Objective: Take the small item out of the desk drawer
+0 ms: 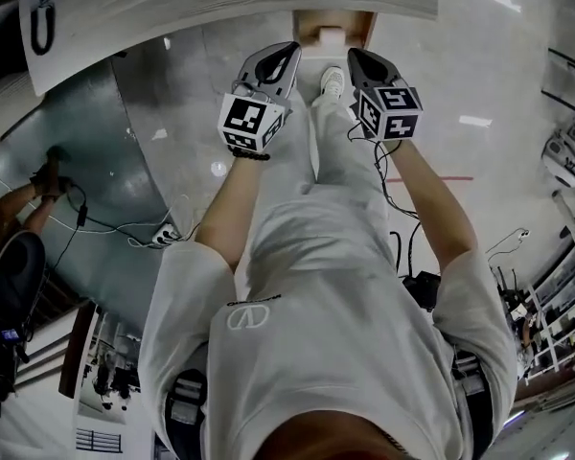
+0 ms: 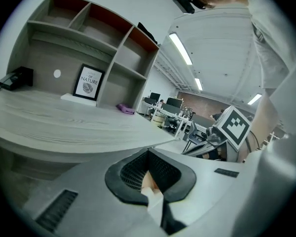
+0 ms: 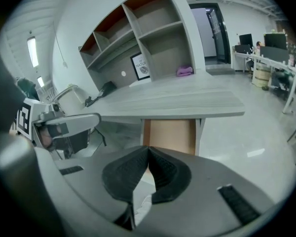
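Note:
I stand before a pale wooden desk [image 1: 220,8]. Under its front edge is a brown drawer [image 1: 311,25], also in the right gripper view [image 3: 170,135]. A small pale shape [image 1: 331,36] shows at the drawer in the head view; I cannot tell what it is. My left gripper [image 1: 286,54] and right gripper [image 1: 353,57] hang side by side in the air, short of the drawer and pointing at it. Both are shut with nothing between the pads, as each gripper's own view shows: left gripper [image 2: 148,152], right gripper [image 3: 148,149].
A shelf unit [image 3: 158,28] stands on the desk with a framed picture [image 2: 89,82], a purple thing [image 2: 124,108] and a black device [image 2: 17,78]. Cables [image 1: 125,228] run over the floor at the left. A black chair [image 1: 10,295] stands at the far left.

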`<state>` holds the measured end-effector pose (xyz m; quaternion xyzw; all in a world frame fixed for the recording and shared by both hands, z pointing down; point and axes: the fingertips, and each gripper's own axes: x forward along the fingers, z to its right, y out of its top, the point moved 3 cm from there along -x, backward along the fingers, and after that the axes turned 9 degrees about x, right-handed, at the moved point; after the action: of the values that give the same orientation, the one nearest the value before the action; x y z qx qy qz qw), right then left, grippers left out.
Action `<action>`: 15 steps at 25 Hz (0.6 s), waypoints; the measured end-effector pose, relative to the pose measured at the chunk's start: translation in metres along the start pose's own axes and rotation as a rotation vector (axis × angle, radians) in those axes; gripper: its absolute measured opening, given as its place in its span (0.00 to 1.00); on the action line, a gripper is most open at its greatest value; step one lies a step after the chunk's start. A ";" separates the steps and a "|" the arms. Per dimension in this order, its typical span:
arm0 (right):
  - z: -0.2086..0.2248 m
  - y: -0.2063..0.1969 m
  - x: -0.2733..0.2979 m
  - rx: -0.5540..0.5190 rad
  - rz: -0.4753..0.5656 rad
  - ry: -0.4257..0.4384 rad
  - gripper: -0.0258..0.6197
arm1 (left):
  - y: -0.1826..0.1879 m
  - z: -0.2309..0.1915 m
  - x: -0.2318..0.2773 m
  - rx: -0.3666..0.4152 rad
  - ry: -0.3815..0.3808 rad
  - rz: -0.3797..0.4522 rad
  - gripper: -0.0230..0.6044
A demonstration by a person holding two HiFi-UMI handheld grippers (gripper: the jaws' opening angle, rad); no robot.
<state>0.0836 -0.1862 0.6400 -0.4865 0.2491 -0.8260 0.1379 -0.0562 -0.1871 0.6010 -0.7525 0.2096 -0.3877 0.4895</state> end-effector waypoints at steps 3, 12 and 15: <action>0.010 -0.010 0.019 0.021 -0.024 0.025 0.14 | -0.020 0.001 0.010 -0.017 -0.007 -0.013 0.03; 0.043 -0.040 0.083 0.133 -0.072 -0.016 0.39 | -0.062 -0.008 0.040 -0.047 -0.026 -0.016 0.03; 0.054 -0.049 0.102 0.167 -0.100 -0.035 0.53 | -0.070 -0.016 0.048 -0.053 -0.023 -0.008 0.03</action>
<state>0.0818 -0.2084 0.7636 -0.4995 0.1523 -0.8410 0.1413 -0.0436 -0.1992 0.6856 -0.7704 0.2112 -0.3751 0.4702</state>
